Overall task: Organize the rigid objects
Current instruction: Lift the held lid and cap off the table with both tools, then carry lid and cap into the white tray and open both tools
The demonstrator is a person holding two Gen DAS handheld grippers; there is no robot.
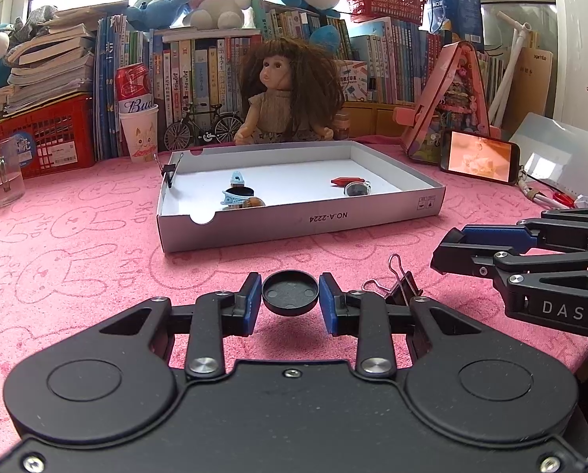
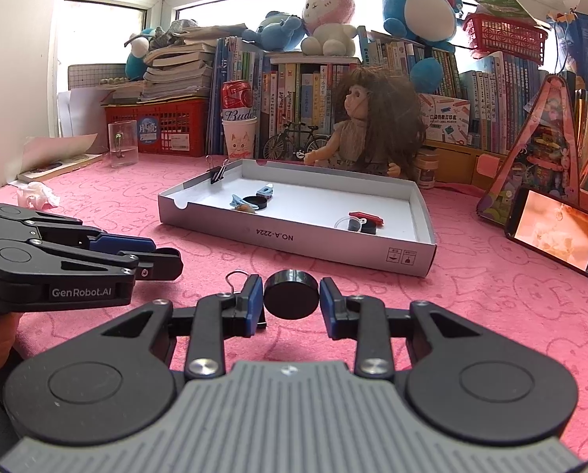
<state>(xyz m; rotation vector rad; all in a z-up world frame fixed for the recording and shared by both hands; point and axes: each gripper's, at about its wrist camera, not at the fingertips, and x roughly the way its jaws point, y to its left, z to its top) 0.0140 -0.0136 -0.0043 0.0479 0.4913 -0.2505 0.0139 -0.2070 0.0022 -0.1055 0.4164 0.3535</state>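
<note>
My left gripper (image 1: 290,300) is shut on a black round lid (image 1: 290,293), open side up, held above the pink cloth. My right gripper (image 2: 291,301) is shut on a black round lid (image 2: 291,295), closed side towards me. Each gripper shows from the side in the other's view: the right one (image 1: 443,254) and the left one (image 2: 168,262). A black binder clip (image 1: 402,285) lies on the cloth between them; it also shows in the right wrist view (image 2: 240,280). The white box tray (image 1: 294,222) ahead holds blue clips (image 1: 233,197), a red piece (image 1: 345,180) and a round item (image 1: 355,189).
A binder clip (image 1: 170,171) grips the tray's left wall. A doll (image 1: 282,94), model bicycle (image 1: 203,126), paper cup with can (image 1: 138,134), glass mug (image 1: 2,175), red crate (image 1: 45,134) and phone (image 1: 479,155) ring the tray. Books line the back.
</note>
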